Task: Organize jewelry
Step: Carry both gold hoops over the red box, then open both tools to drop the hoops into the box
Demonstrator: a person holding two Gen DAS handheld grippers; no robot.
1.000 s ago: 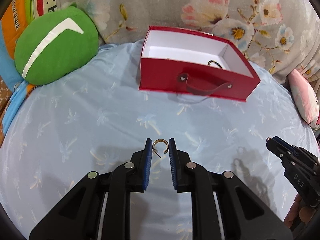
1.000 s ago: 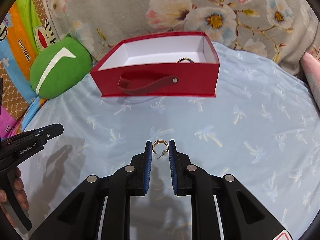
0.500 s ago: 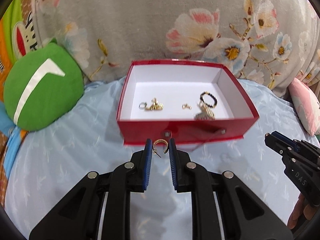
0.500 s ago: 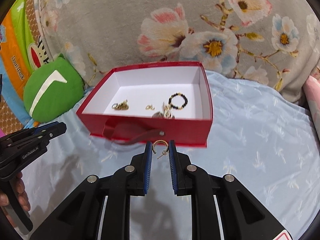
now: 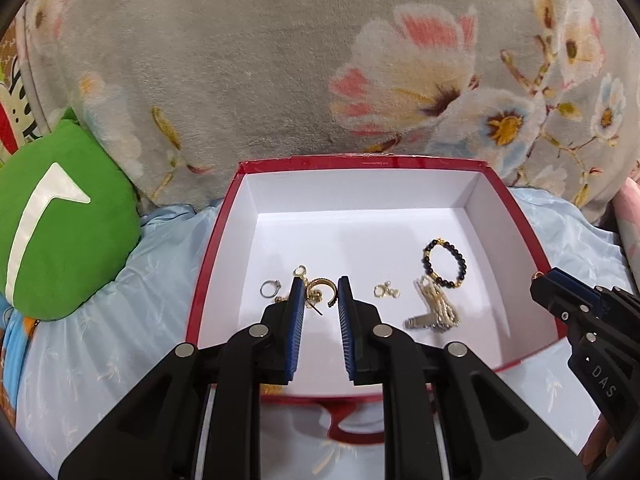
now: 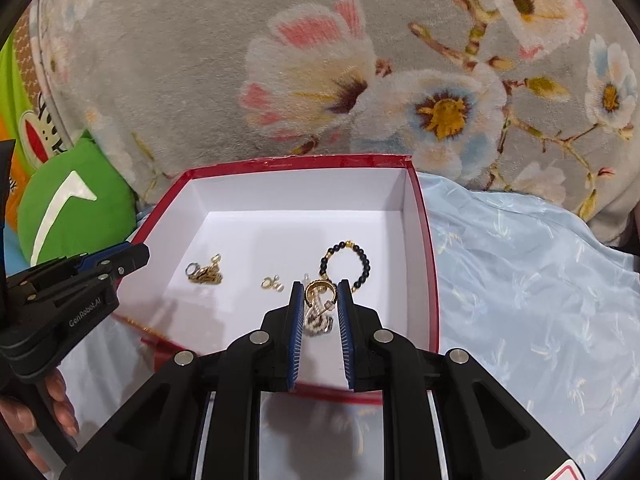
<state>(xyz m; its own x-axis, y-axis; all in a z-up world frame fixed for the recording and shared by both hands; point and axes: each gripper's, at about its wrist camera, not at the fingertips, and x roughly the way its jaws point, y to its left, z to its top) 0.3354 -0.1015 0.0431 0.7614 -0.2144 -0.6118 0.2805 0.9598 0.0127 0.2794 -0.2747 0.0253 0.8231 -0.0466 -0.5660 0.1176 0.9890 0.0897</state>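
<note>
Behind everything, a grey flowered blanket (image 5: 280, 60) fills the background, with a green cushion (image 5: 60, 224) at the left and a pale blue sheet (image 6: 520, 280) spread underneath. On that sheet sits the red box (image 5: 208, 264), open, white inside, its strap handle facing the cameras.

Both grippers hang over the box's near edge. The left gripper (image 5: 319, 294) is over the left half of the floor; the right gripper (image 6: 319, 294) is over the right half. Each is closed down to a narrow gap on a gold hoop earring: the left earring (image 5: 320, 286) sits pinched between the blue pads with its post pointing back toward the camera, and the right earring (image 6: 320, 288) is held the same way.

Already lying on the white floor are a black bead bracelet (image 5: 444, 258) toward the right, a pearl hair clip (image 5: 434, 310) just in front of it, a small pair of studs (image 5: 386, 291) near the middle, and a silver ring (image 5: 270, 288) beside a gold chain (image 6: 206, 274) at the left.

The step looks like dropping the pair of earrings into the box. Next, each gripper likely needs to lower a little and open so its earring falls onto bare floor. The left one risks tangling with the chain, the right one with the clip.
</note>
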